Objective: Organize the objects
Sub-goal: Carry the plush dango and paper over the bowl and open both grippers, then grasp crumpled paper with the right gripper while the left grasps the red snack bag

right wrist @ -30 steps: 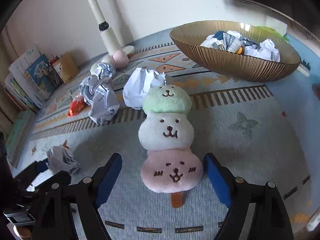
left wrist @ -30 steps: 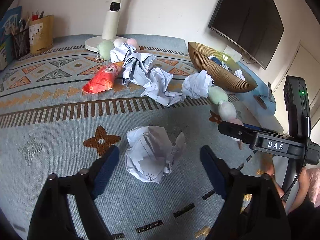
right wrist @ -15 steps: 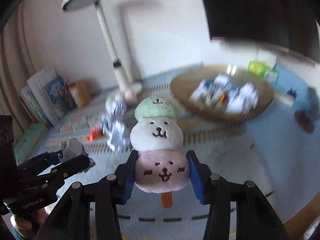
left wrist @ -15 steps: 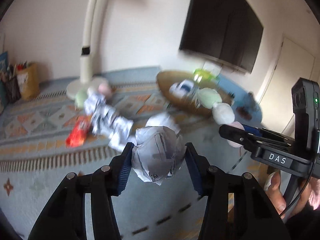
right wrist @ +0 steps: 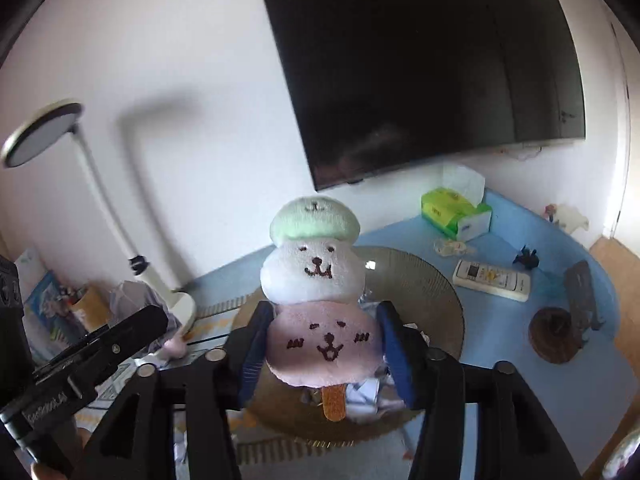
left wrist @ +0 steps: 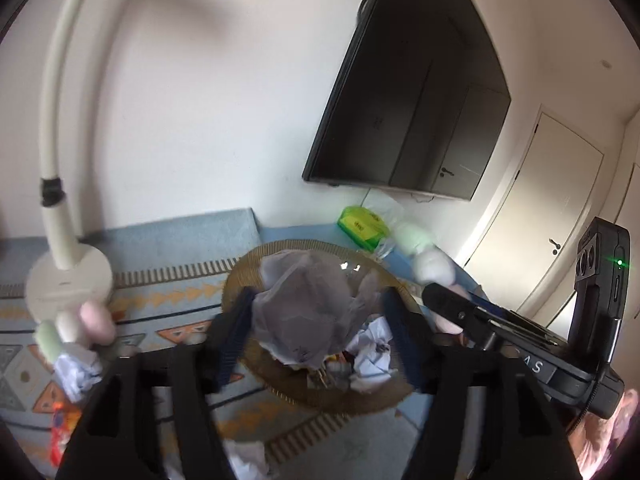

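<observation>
Over the woven bowl [left wrist: 256, 376]: crumpled paper [left wrist: 304, 312] between the opening left gripper [left wrist: 316, 332] fingers, released; plush [right wrist: 320, 312] between the opening right gripper [right wrist: 324, 344] fingers, grip unclear.

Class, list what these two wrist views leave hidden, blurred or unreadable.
- Left wrist view: the paper ball hides much of the bowl; motion blur smears it.
- Right wrist view: the plush toy covers the bowl's contents.
- Remote control: buttons too small to read.

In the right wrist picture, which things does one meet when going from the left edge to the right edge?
Lamp head → plush toy between the opening right tongs → green tissue box → white remote control → dark round object.
</observation>
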Tool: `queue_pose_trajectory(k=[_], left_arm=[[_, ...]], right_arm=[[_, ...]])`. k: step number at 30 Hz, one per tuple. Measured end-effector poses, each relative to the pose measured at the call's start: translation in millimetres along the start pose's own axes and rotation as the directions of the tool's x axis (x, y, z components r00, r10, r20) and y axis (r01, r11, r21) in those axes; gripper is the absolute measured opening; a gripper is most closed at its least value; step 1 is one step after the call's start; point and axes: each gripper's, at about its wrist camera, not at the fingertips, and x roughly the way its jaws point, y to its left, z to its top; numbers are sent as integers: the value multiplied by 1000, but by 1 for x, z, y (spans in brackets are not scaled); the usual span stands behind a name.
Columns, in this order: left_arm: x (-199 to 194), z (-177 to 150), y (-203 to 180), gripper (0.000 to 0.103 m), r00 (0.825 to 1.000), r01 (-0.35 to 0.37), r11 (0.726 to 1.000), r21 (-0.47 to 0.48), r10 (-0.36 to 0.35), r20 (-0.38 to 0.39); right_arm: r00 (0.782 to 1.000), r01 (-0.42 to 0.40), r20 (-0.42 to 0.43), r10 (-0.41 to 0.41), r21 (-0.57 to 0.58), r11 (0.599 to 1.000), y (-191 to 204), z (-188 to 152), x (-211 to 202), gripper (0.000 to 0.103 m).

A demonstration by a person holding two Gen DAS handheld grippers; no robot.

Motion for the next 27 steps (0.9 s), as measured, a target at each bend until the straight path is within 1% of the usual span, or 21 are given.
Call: queue_pose_trajectory(k=[1, 2, 4, 5, 6, 8, 10, 11, 13, 15, 17, 18, 19, 20, 21, 22, 23, 25, 27], left_arm=[[12, 1, 4, 101, 1000, -12, 1000, -14, 12, -7], [20, 0, 10, 102, 1000, -16, 999, -29, 16, -3], [29, -4, 20, 102, 999, -20, 998, -62, 18, -34], [28, -7, 25, 102, 999, -9, 996, -83, 5, -50], [22, -11, 29, 102, 999, 3, 995, -96, -8, -47], [3, -17, 31, 102, 1000, -13, 995, -96, 11, -20], [-29, -23, 33, 102, 999, -26, 996, -90, 28, 21], [-44, -25, 36, 102, 998, -38, 995, -88, 42, 37], [-76, -29, 39, 102, 993, -86, 993, -84, 92, 73], [-112, -40, 45, 102, 981, -153, 984, -91, 163, 109], [-142, -58, 56, 102, 960, -229, 968, -102, 242, 138], [-152, -67, 61, 102, 949, -272, 957, -99, 284, 140], [-158, -77, 67, 102, 933, -322, 942, -94, 333, 137], [-163, -91, 75, 102, 912, -380, 921, -89, 389, 128], [-165, -102, 82, 102, 901, -411, 908, -88, 419, 115], [-165, -111, 90, 102, 897, -423, 901, -94, 431, 100], [-166, -122, 101, 102, 895, -427, 897, -112, 437, 89], [-165, -136, 113, 102, 887, -440, 888, -136, 453, 89], [-159, -145, 123, 102, 877, -459, 876, -148, 473, 83]], right_arm=[[1000, 4, -23, -4, 14, 1000, -6, 3, 14, 76], [999, 13, -33, -12, 30, 999, -13, 4, 22, 77], [998, 22, -53, -20, 47, 999, -25, 1, 33, 77], [998, 24, -64, -20, 57, 998, -29, -3, 34, 77], [998, 18, -68, -14, 63, 998, -32, -7, 34, 77], [997, -5, -71, 9, 63, 998, -32, -14, 28, 77], [997, -42, -63, 44, 46, 998, -24, -18, 18, 77], [996, -65, -53, 66, 31, 997, -17, -19, 11, 77], [993, -117, -29, 116, -33, 993, 9, -22, -9, 77], [988, -151, -5, 151, -106, 983, 36, -30, -28, 77], [979, -196, 18, 202, -167, 966, 62, -48, -42, 75], [977, -202, 27, 211, -186, 962, 73, -63, -45, 65], [977, -204, 20, 212, -200, 958, 80, -77, -42, 59], [975, -216, -2, 221, -210, 953, 86, -89, -37, 55], [968, -250, -45, 247, -218, 943, 93, -106, -26, 54], [960, -280, -69, 271, -218, 935, 97, -118, -17, 53], [958, -286, -78, 275, -230, 930, 99, -129, -10, 53], [965, -262, -93, 246, -277, 925, 109, -150, 3, 53], [959, -279, -125, 254, -263, 924, 109, -161, 14, 53]])
